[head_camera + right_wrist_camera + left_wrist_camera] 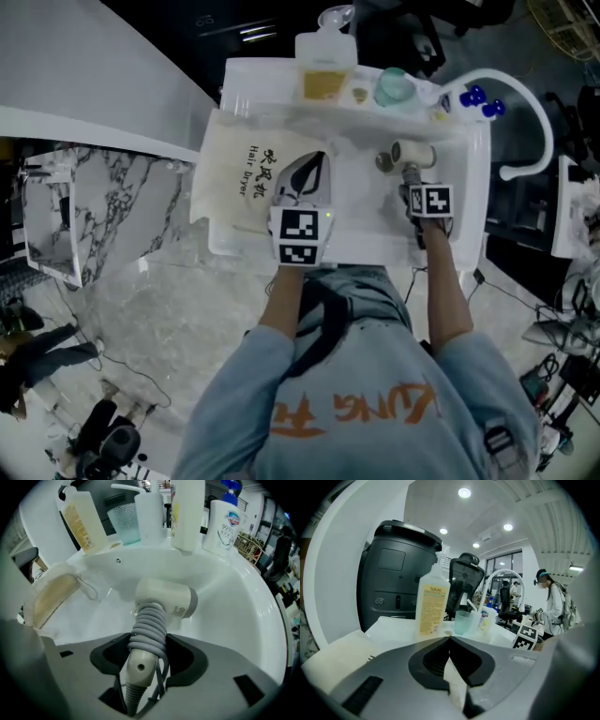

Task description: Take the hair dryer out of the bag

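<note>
Bottles crowd the back of the sink (473,178): a yellow bottle (325,70) and a green cup (394,86), with the white faucet (525,103) arching at the right. The hair dryer (166,597) is out of the bag (234,178), low over the basin. The right tool (140,660) points steeply down, clamped on its cord-wrapped handle. The left tool (451,644), tipped slightly down, is pinched tight on the bag's cream fabric.
</note>
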`<state>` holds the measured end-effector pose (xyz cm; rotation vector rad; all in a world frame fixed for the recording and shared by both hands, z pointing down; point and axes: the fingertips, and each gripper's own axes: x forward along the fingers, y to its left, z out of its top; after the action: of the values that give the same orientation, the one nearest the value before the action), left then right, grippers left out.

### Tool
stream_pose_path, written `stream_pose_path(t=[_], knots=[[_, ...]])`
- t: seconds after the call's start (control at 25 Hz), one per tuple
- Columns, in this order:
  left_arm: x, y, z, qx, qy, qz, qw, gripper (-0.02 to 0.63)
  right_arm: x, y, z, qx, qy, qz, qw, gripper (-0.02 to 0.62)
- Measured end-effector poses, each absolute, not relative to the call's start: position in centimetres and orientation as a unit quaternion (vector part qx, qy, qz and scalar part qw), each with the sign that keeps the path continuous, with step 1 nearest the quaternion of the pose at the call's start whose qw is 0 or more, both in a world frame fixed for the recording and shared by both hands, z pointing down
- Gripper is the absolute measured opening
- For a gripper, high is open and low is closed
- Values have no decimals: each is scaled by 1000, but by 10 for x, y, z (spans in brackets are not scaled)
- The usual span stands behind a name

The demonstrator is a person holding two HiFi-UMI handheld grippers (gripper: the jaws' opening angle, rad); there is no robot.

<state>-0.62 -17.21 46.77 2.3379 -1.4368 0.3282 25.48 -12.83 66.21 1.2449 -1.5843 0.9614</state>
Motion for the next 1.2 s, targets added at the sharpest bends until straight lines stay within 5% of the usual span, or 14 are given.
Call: stream_pose_path(t=[0.64,0.8,1.2], knots=[[12,-178,493,829,-500,144,207,3,246,-170,694,535,-641,326,443,244],[18,-176,489,836,-489,143,203,3,256,-123,707,518,-559,413,499,247],[36,-171,455,870,-450,112,167,3,228,-172,632,559,-675,338,344,231]])
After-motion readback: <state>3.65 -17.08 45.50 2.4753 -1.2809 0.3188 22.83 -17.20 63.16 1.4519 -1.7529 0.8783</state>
